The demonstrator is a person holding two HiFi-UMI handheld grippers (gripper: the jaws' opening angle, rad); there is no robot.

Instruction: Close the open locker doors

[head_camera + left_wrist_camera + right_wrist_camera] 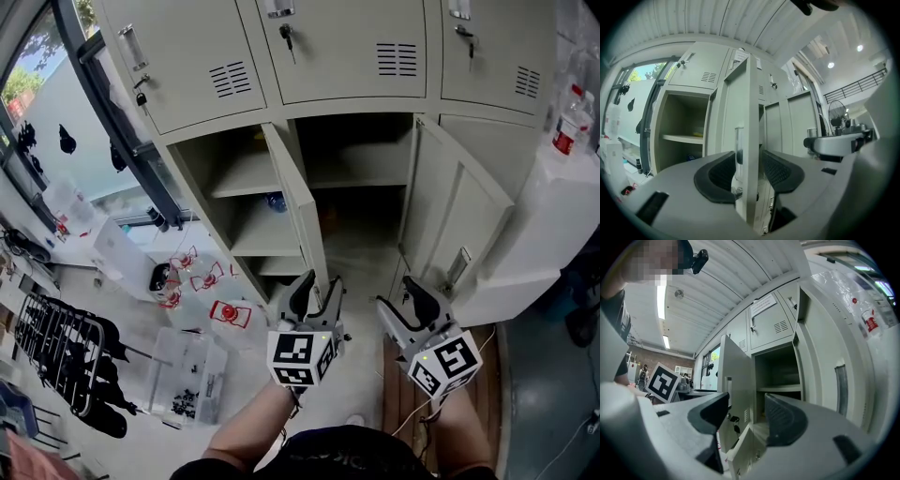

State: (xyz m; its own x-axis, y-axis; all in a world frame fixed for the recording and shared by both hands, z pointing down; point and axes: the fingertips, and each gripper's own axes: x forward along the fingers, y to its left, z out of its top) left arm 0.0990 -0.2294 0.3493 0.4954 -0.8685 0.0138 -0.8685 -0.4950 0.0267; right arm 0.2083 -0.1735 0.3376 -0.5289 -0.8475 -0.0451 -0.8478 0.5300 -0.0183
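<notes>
Two doors of the grey lockers stand open in the lower row. The left door (298, 202) swings out edge-on toward me, and my left gripper (317, 292) straddles its free edge. In the left gripper view the door edge (746, 117) runs up between the dark pads (723, 174), which close against it on both sides beside the handle strip (738, 145). The right door (461, 202) hangs open to the right. My right gripper (410, 302) sits just in front of it, open and empty (745, 416), facing the open compartment (780, 376).
The upper lockers (375, 47) are shut, with keys in their locks. On the floor at left lie clear plastic boxes (187, 375) and a black wire rack (61, 356). A white counter (562, 206) with a bottle (567, 122) stands close on the right.
</notes>
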